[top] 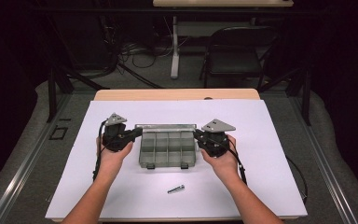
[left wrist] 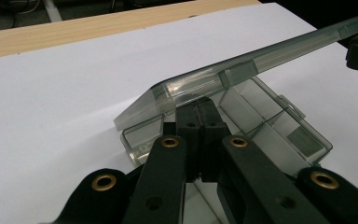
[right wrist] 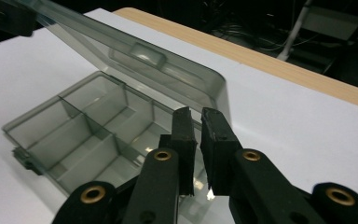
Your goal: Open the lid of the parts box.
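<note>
compartment box (top: 168,148) sits mid-sheet on the white table cover (top: 261,186), lid (left wrist: 242,74) raised. left gripper (top: 137,134) meets the box's left end under the lid, jaws fully closed, nothing visibly gripped. right gripper (top: 198,135) is at the box's right end, jaws parted by a narrow gap, nothing between. small metal pin (top: 176,189) lies on the person's side of the box.

One box, one loose bolt, two grippers

On the white surface (top: 270,186) stand a single clear compartment box (top: 168,148) with one hinged lid (left wrist: 242,74), one small metal bolt (top: 176,189), and two grippers, the left gripper (top: 137,134) and the right gripper (top: 196,135), each carried by one hand; one folding chair (top: 237,51) stands beyond.
</note>
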A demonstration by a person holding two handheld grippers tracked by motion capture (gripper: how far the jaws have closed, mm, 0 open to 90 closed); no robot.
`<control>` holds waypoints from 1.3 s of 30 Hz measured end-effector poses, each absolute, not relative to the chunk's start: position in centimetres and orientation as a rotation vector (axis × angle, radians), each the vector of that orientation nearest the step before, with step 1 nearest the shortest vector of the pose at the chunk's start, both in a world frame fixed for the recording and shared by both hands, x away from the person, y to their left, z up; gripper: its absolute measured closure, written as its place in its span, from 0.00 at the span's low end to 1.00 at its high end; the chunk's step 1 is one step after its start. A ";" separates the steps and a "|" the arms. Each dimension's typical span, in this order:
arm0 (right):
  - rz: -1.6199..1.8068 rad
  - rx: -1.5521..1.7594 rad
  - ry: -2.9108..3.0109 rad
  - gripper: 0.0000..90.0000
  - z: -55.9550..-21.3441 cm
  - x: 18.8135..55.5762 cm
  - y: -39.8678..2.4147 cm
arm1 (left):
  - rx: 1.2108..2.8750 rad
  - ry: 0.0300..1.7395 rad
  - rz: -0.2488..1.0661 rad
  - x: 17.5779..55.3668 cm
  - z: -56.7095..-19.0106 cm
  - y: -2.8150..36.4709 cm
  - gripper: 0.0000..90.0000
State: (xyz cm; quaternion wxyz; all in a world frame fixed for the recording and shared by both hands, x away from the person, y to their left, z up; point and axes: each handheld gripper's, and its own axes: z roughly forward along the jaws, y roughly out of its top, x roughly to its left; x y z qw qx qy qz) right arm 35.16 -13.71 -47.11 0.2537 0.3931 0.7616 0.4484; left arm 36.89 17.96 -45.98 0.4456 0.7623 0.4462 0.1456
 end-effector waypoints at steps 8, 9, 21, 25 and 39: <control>1.199 1.088 2.024 0.85 -47.4 35.6 -14.4 | 1.890 1.114 0.358 37.2 -45.9 18.0 1.00; 1.194 1.090 2.026 0.84 -47.5 35.8 -14.5 | 1.888 1.116 0.359 37.2 -46.0 18.0 1.00; 1.155 1.108 2.051 0.80 -50.2 38.7 -13.5 | 1.887 1.124 0.357 37.4 -46.1 18.0 1.00; 1.166 1.151 2.056 0.82 -51.0 39.5 -13.6 | 1.886 1.128 0.358 37.4 -46.0 18.1 1.00; 1.165 1.156 2.052 0.84 -52.2 40.8 -13.1 | 1.891 1.128 0.357 37.5 -46.1 18.1 0.99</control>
